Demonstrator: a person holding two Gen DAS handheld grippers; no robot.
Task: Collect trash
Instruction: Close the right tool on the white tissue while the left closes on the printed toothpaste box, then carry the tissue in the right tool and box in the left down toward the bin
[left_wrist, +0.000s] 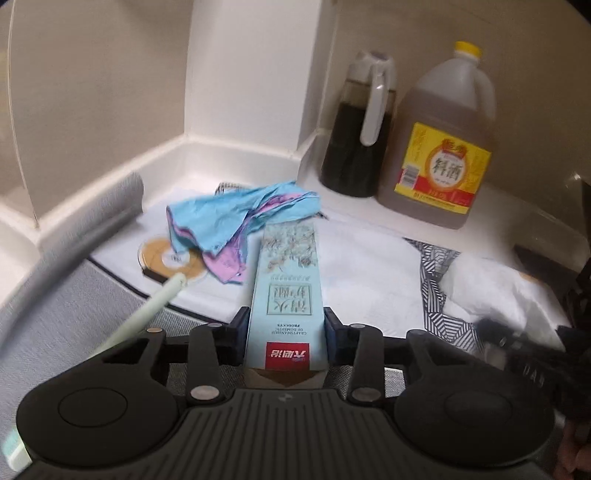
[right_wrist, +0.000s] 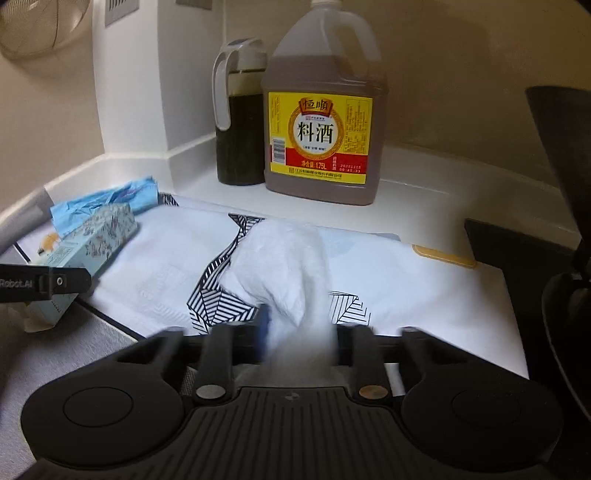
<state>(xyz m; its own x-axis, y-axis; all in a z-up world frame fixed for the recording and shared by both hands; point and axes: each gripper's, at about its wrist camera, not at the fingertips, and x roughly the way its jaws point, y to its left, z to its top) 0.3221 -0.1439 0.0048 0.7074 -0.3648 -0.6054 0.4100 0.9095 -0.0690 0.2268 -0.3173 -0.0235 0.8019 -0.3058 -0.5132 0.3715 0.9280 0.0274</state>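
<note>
The left gripper (left_wrist: 286, 325) was seen clamped on a pale blue carton (left_wrist: 285, 291), its pads pressed against both long sides near the printed end. The carton's far end reached toward a crumpled blue wrapper (left_wrist: 236, 214) lying on the white mat (left_wrist: 365, 266), beside a round tan sticker (left_wrist: 166, 258). The right gripper (right_wrist: 299, 332) was closed down on a crumpled white tissue (right_wrist: 280, 266); its fingertips were blurred, so the exact contact could only be judged as a pinch. A dark sauce jug (right_wrist: 238, 140) and a cooking wine bottle (right_wrist: 321, 122) stood together against the wall, behind the mat.
</note>
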